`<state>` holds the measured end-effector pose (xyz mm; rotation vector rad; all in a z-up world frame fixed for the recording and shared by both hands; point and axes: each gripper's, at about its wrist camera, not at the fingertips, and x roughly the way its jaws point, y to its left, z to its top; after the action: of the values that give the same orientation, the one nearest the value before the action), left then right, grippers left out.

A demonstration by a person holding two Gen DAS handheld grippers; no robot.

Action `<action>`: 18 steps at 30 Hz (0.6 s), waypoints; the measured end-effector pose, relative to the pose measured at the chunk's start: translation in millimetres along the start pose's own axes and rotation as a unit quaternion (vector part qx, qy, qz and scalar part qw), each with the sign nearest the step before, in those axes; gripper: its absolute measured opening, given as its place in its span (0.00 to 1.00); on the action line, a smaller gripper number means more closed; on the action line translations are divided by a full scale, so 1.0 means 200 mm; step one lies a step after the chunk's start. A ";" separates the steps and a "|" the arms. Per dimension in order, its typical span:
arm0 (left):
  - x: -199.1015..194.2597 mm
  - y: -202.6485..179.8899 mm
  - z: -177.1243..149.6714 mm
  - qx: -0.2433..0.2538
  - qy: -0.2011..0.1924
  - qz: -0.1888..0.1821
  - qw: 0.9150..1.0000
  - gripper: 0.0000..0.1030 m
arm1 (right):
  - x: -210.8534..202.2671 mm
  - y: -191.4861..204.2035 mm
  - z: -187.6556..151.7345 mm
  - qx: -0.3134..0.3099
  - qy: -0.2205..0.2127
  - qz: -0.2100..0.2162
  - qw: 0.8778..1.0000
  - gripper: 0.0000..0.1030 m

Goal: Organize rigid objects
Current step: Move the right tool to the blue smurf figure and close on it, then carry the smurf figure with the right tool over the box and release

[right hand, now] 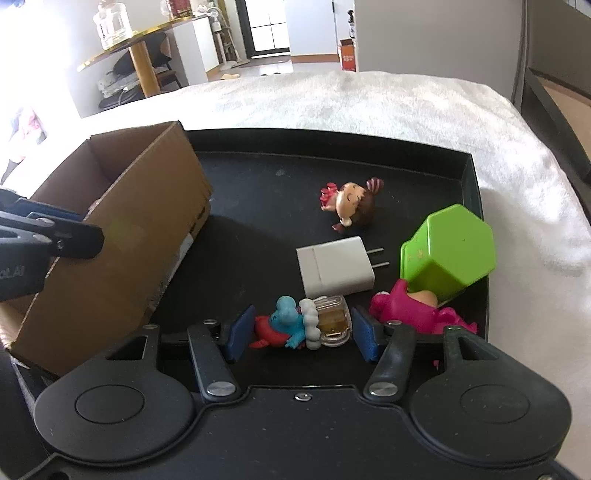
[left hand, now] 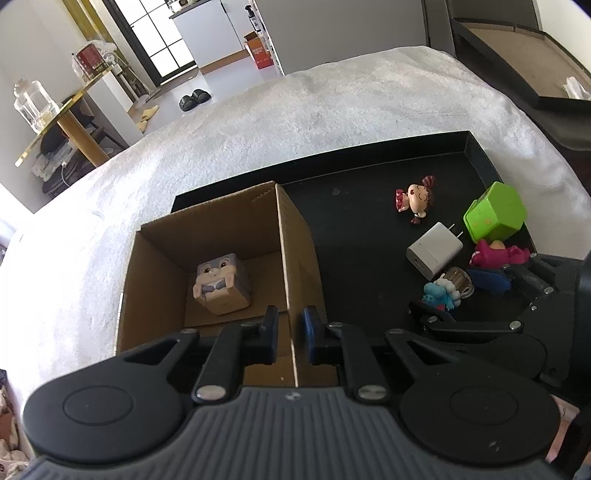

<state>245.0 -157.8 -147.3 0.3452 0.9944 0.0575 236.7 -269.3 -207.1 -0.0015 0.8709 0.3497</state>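
The left gripper (left hand: 291, 332) pinches the near wall of the cardboard box (left hand: 295, 258), a pad on either side, steadying it. The right gripper (right hand: 301, 334) has its jaws half spread around the blue figurine (right hand: 284, 326) and the small clear bottle (right hand: 334, 321) lying against it; whether the pads press yet I cannot tell. To do this well, I would take the figurine alone and squeeze squarely, since the bottle may slip out. A rabbit cube toy (left hand: 221, 282) already sits inside the box. Just beyond lie the pink toy (right hand: 410, 310), white charger (right hand: 334, 269), green container (right hand: 448, 247) and doll figurine (right hand: 351, 203), all on the black tray (right hand: 476, 177). The tray rests on a white fuzzy blanket (right hand: 369, 99). Farther off stand a gold-edged table (right hand: 140, 33) bearing a glass jar (right hand: 110, 24), and a dark-framed door (left hand: 155, 37).
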 end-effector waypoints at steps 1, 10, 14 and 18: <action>-0.01 0.00 0.00 0.000 0.001 0.000 1.000 0.14 | 0.00 0.01 0.00 -0.004 -0.001 -0.001 1.000 0.54; -0.08 0.05 -0.03 -0.006 -0.003 -0.007 1.000 0.14 | -0.11 0.05 0.04 -0.005 -0.006 0.003 1.000 0.54; -0.13 0.13 -0.04 -0.029 -0.004 -0.013 0.999 0.15 | -0.16 0.10 0.07 -0.019 -0.015 -0.003 1.000 0.54; -0.18 0.22 -0.04 -0.047 -0.004 -0.014 0.999 0.18 | -0.21 0.13 0.11 -0.019 -0.022 -0.006 1.000 0.54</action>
<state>223.8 -120.6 -109.0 0.2457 0.9856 0.0779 220.2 -254.7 -157.0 -0.0343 0.8196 0.3529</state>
